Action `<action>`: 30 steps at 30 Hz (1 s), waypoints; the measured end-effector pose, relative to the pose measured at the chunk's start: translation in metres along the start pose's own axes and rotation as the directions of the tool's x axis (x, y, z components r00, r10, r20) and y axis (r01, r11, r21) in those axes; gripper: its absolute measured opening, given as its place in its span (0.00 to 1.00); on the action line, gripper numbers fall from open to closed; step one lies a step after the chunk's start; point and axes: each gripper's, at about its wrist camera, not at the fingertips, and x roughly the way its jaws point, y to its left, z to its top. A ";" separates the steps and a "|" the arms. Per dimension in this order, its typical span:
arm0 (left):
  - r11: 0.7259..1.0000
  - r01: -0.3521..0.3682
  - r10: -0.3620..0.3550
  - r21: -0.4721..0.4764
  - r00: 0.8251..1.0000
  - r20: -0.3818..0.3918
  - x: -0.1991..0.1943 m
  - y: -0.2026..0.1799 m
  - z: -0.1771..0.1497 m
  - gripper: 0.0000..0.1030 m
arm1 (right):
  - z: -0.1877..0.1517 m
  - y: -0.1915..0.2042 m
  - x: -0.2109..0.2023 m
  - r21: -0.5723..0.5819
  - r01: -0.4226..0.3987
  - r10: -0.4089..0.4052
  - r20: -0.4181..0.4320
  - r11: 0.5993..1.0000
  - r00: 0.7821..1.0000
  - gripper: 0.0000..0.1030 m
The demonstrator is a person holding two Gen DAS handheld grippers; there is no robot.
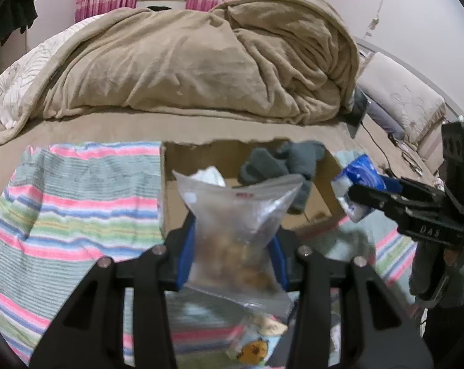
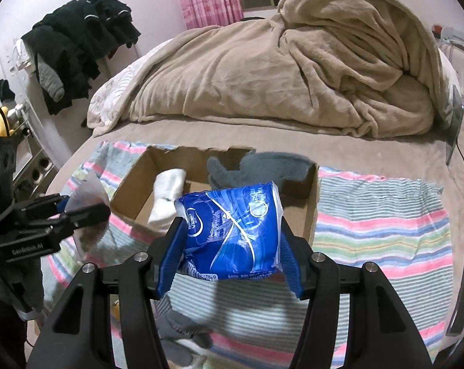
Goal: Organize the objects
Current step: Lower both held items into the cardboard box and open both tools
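Cardboard box point(image 2: 310, 203) sits open-topped on the striped towel point(image 2: 382, 215); left gripper point(image 1: 232, 249) clamps a clear zip bag point(image 1: 235, 233), right gripper point(image 2: 229, 246) grips a blue packet point(image 2: 232, 230), both hovering near its front edge.

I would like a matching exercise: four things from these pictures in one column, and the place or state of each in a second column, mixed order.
Things:
1. clear bag
2. blue packet
3. white sock
4. beige blanket

Places or states:
A. heaped on the bed
B. held in the right tongs
C. lying in the cardboard box
D. held in the left tongs

Pairs: 1-D, 2-B, 3-C, 4-A
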 end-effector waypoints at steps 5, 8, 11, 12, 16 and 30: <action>1.000 -0.023 0.022 -0.022 1.000 -0.005 0.016 0.008 0.008 0.43 | 0.007 -0.008 0.011 -0.007 0.025 -0.025 0.001 1.000 1.000 0.58; 0.999 -0.034 0.034 -0.023 0.999 -0.003 0.023 0.010 0.013 0.43 | 0.010 -0.012 0.018 0.004 0.023 -0.023 0.000 1.000 1.000 0.58; 0.999 -0.047 0.047 -0.020 0.999 -0.012 0.032 0.011 0.015 0.44 | 0.012 -0.015 0.028 0.004 0.021 -0.021 -0.009 1.000 1.000 0.58; 0.999 -0.047 0.046 -0.020 0.999 -0.012 0.034 0.011 0.015 0.44 | 0.013 -0.016 0.031 0.008 0.019 -0.019 -0.012 1.000 1.000 0.58; 0.998 -0.054 0.054 -0.013 0.999 -0.006 0.042 0.012 0.017 0.45 | 0.011 -0.017 0.040 0.016 0.011 -0.011 -0.024 1.000 1.000 0.59; 0.995 -0.094 0.094 -0.014 0.996 -0.009 0.038 0.008 0.020 0.76 | 0.007 -0.014 0.043 0.028 0.007 -0.007 -0.027 1.000 1.000 0.74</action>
